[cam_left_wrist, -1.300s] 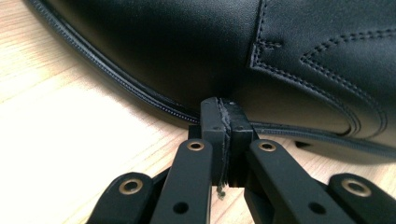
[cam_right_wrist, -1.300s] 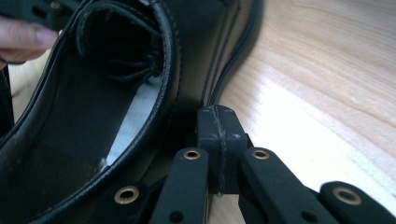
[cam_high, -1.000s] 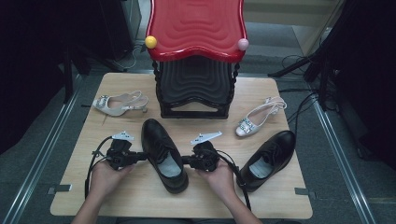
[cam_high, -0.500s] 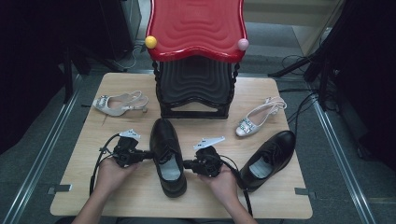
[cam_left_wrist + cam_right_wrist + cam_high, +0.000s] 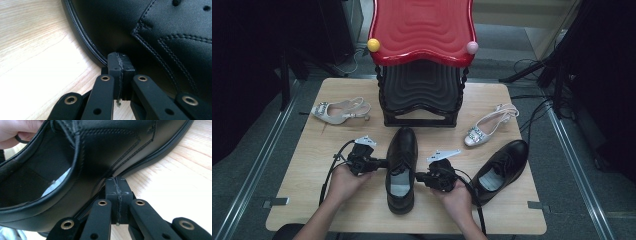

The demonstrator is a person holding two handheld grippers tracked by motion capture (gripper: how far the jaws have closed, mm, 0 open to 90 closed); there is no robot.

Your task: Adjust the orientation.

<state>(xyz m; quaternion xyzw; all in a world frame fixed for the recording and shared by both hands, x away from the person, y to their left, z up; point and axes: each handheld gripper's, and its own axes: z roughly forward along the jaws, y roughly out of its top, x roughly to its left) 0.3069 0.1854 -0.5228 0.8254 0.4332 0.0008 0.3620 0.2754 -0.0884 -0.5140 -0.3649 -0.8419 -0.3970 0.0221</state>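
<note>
Your left gripper sits against the left flank of the black lace-up shoe that stands in the middle of the tabletop, its toe pointing away from you toward the rack and its heel toward you. In the left gripper view the left gripper has its jaws clenched flat on each other with nothing between them, and their joined tip touches the shoe just above the welt, at the curve of the sole edge. Your right gripper comes in from the opposite side, near the shoe's open collar; in the right gripper view the right gripper is likewise clenched on nothing, its tip pressed to the side wall of the shoe below the opening, where the pale insole shows inside. So you have the shoe pinched between two closed tips, one on each flank, rather than grasped by either pair of jaws. Your left hand and right hand rest low over the near part of the tabletop. A second black shoe lies at an angle just to the right of your right hand, apart from the one you are working. Farther back, a silver heeled sandal lies at the left and another silver sandal at the right, on either side of the black stepped rack with its red wavy top.
</note>
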